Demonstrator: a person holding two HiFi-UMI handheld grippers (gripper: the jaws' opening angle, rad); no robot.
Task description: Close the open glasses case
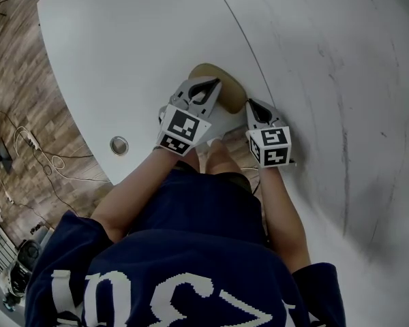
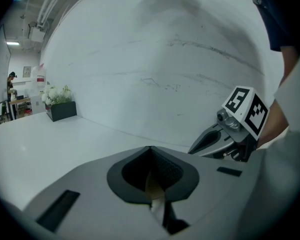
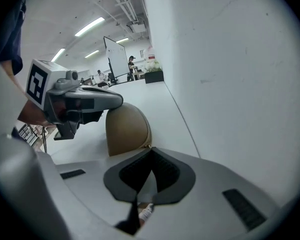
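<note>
The tan glasses case (image 1: 230, 92) lies on the white table (image 1: 136, 39), a rounded shell with no gap showing between lid and base. My left gripper (image 1: 210, 82) is shut, its tips resting over the top of the case; a tan sliver shows under its closed jaws in the left gripper view (image 2: 150, 149). The right gripper view shows the case (image 3: 126, 129) just beyond my right gripper (image 3: 151, 150), with the left gripper (image 3: 118, 100) above it. My right gripper (image 1: 251, 104) is shut on nothing, just right of the case.
The table's curved edge runs down the left, with a round metal grommet (image 1: 119, 145) near it and cables on the wood floor (image 1: 34, 142) beyond. A black planter with flowers (image 2: 60, 109) stands far off. My body is close behind the grippers.
</note>
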